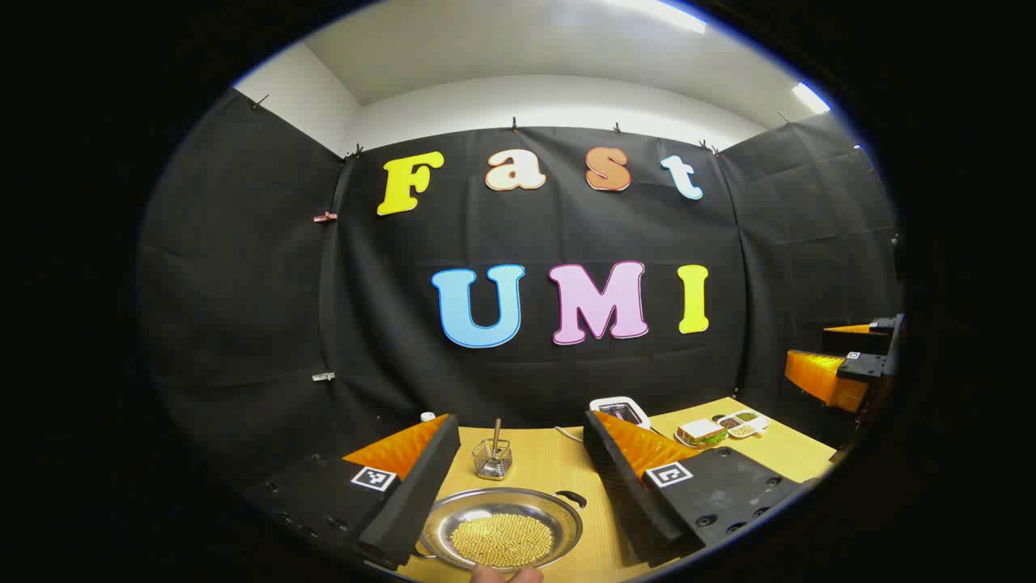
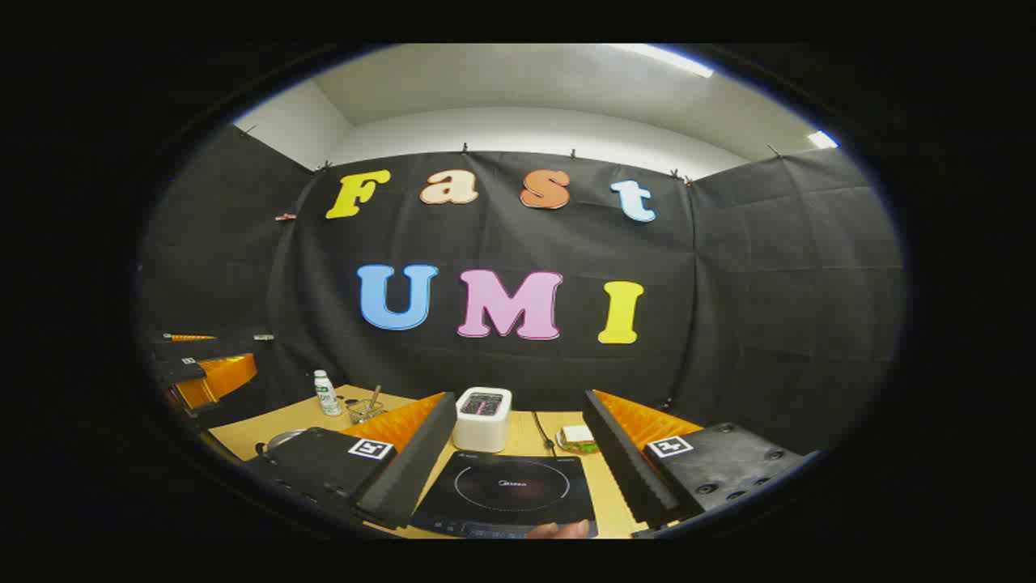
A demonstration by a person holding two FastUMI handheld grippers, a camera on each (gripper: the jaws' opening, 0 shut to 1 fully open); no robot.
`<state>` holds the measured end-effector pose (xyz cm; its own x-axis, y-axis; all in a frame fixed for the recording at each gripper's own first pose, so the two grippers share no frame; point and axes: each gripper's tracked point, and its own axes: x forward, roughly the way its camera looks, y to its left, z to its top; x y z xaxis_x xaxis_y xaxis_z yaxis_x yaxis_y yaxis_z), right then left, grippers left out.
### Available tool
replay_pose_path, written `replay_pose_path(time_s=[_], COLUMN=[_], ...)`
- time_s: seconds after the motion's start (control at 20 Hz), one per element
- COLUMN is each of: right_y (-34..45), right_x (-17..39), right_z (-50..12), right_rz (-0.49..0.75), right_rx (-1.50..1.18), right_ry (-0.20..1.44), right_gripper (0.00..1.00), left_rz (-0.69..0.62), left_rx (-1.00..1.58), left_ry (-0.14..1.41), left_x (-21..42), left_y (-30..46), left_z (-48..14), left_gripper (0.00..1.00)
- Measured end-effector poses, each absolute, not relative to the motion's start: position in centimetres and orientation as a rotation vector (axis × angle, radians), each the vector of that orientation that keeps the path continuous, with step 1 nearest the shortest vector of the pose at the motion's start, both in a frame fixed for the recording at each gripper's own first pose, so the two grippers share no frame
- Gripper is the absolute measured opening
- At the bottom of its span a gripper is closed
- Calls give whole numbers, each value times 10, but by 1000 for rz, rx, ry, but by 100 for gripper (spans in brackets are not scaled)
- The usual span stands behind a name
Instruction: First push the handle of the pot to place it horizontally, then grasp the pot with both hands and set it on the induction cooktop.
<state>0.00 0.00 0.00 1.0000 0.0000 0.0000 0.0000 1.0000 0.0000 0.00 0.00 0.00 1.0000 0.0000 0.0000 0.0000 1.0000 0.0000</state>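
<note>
The wooden table point(image 1: 558, 474) lies under both your tongs; on it the induction cooktop point(image 2: 508, 490) sits straight ahead of the right gripper point(image 2: 518, 453), between its two fingers and a little below them; these fingers stand wide apart and hold nothing; just behind the cooktop, farther from the tongs, stands a white toaster point(image 2: 482, 418), and a sandwich point(image 2: 576, 438) lies to the right of it; the pot point(image 1: 502, 530) is directly in front of the left gripper point(image 1: 518, 470), low between its fingers, which are also spread apart and touch nothing; it is a shallow steel pot with yellow grains inside; its small dark handle point(image 1: 571, 498) points away to the far right, close to the right finger of that gripper, so I judge the left hand is the nearer one for the push; a wire basket point(image 1: 492, 459) stands just beyond the pot
</note>
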Motion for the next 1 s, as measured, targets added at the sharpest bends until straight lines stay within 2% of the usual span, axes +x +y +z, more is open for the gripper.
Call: replay_pose_path(time_s=[0.55, 1.0], right_y=[4, 9], right_x=[-3, 0], right_z=[1, 0], right_rz=[-5, -7], right_rx=[24, 15], right_ry=[0, -1], right_gripper=[96, 98], left_rz=[10, 10], left_rx=[-13, -17], left_ry=[6, 4], left_x=[-5, -7], left_y=[5, 10], left_z=[-5, -6], left_gripper=[96, 96])
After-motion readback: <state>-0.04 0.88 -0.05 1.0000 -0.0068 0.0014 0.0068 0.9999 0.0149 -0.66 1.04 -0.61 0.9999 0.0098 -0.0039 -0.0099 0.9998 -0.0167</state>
